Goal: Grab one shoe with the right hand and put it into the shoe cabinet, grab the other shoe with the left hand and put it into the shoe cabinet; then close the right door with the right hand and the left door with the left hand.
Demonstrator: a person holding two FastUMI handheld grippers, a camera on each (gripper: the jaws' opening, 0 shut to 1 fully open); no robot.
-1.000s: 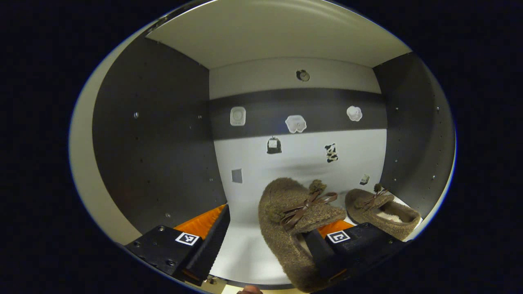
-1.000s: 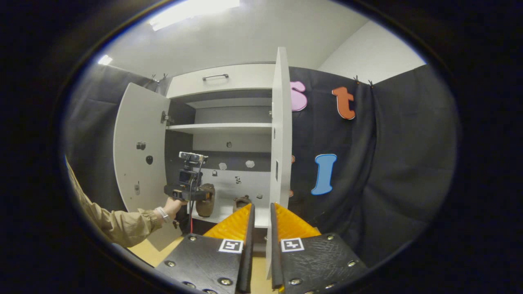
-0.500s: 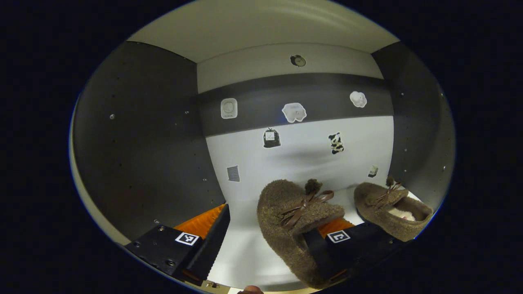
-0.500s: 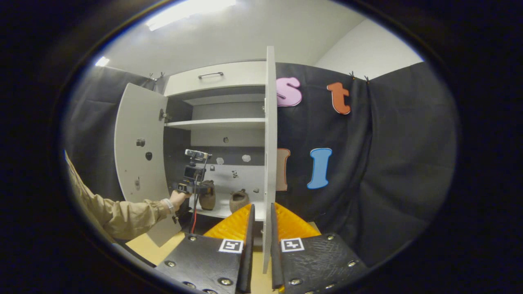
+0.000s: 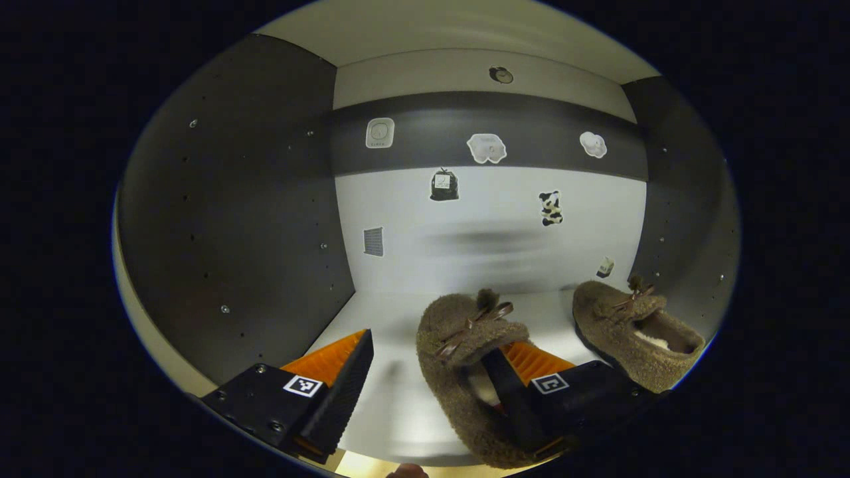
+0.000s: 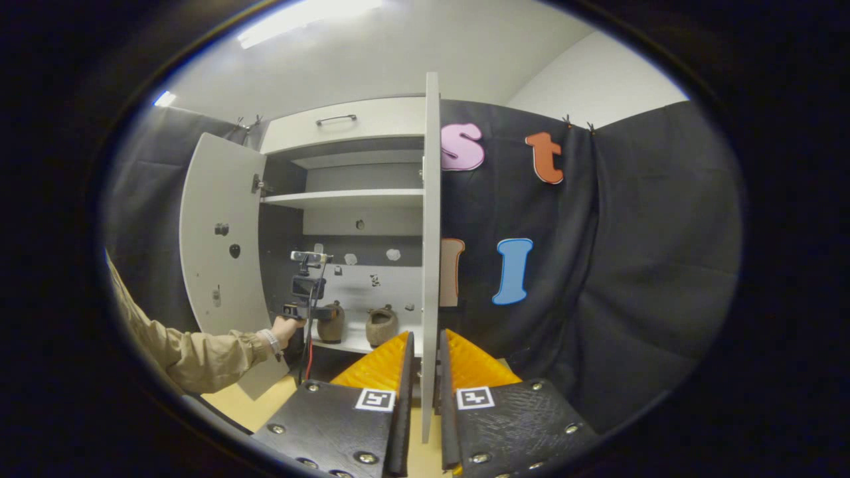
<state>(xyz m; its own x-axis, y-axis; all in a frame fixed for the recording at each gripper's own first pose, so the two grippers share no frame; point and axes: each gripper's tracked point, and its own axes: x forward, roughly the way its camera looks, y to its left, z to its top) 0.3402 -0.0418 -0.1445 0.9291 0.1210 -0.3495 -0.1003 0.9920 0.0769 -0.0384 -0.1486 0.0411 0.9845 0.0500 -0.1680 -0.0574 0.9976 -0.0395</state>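
In the left gripper view, the left gripper [image 5: 425, 378] is seen inside the shoe cabinet [image 5: 232, 199] with its jaws spread wide. One fuzzy brown shoe [image 5: 465, 372] is found on the cabinet's pale floor, its toe toward the back wall. The right-hand finger [image 5: 511, 392] is seen running into the shoe's opening, while the other finger is held well clear of it, so the shoe is not pinched between the two; whether the inner finger actually touches the lining cannot be told. The second shoe [image 5: 631, 332] is set just beside the first, near the dark side wall, and small stickers [image 5: 487, 147] are stuck on the back panel. In the right gripper view, the right gripper [image 6: 422, 405] is held outside the cabinet with its fingers nearly together, and the edge of the open right door [image 6: 430, 265] is seen in the narrow gap between them; contact with the door appears likely but is not clear from this angle. The left door [image 6: 219, 265] is swung wide open. A person's sleeve [image 6: 199, 355] is stretched toward the lower shelf, where both shoes are seen side by side.
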